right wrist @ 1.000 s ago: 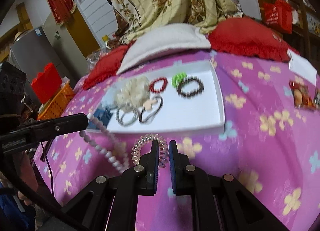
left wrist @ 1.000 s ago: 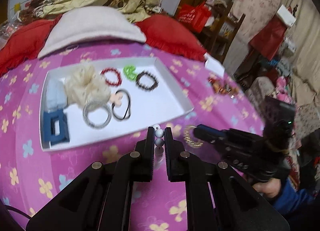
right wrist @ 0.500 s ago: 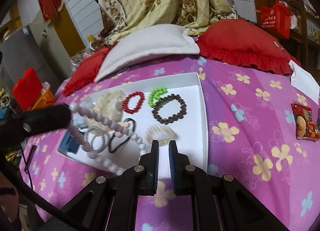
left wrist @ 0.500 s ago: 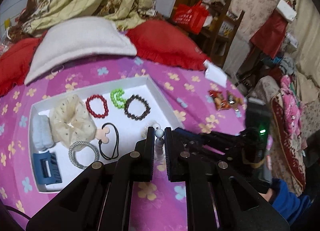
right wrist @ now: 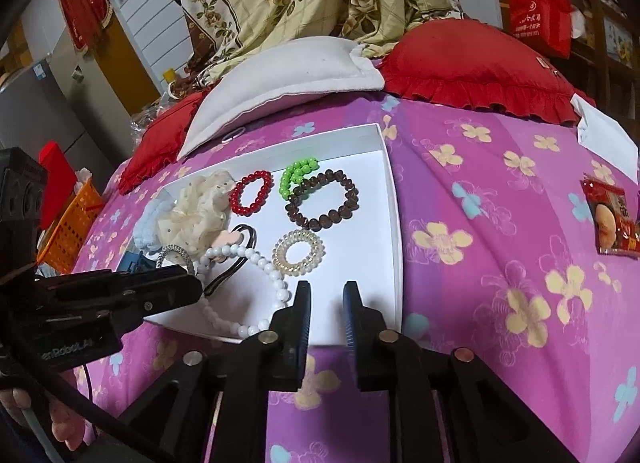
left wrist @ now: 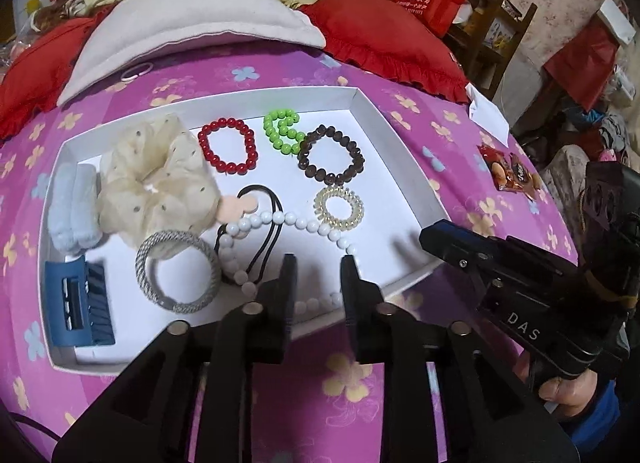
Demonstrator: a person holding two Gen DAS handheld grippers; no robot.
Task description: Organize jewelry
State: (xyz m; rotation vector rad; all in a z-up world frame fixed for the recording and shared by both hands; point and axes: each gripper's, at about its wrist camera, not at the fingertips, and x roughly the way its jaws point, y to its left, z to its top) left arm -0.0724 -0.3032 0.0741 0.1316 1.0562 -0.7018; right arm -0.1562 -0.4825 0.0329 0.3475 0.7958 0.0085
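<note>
A white tray [left wrist: 400, 135] on the pink flowered bedspread holds red [left wrist: 228, 151], green [left wrist: 282, 131] and brown bead bracelets [left wrist: 332, 157], a clear coil hair tie [left wrist: 339, 207], a cream scrunchie [left wrist: 156, 179] and a silver ring [left wrist: 178, 277]. A white pearl necklace [left wrist: 280, 219] lies in the tray across a black hair tie [left wrist: 264, 247], one end over the near rim. My left gripper [left wrist: 318, 263] is open and empty just above that rim. My right gripper [right wrist: 326, 289] is open and empty over the tray's near right corner [right wrist: 394, 263].
A blue clip [left wrist: 76, 307] and pale blue fluffy band [left wrist: 74, 207] lie at the tray's left. A white pillow [left wrist: 192, 23] and red cushions [left wrist: 384, 39] lie behind. A snack packet [right wrist: 610, 219] and white paper [right wrist: 608, 139] lie on the bedspread at right.
My left gripper opened and dropped the pearl necklace into the tray. My right gripper opened and left the clear coil hair tie in the tray, then drew back to the near edge.
</note>
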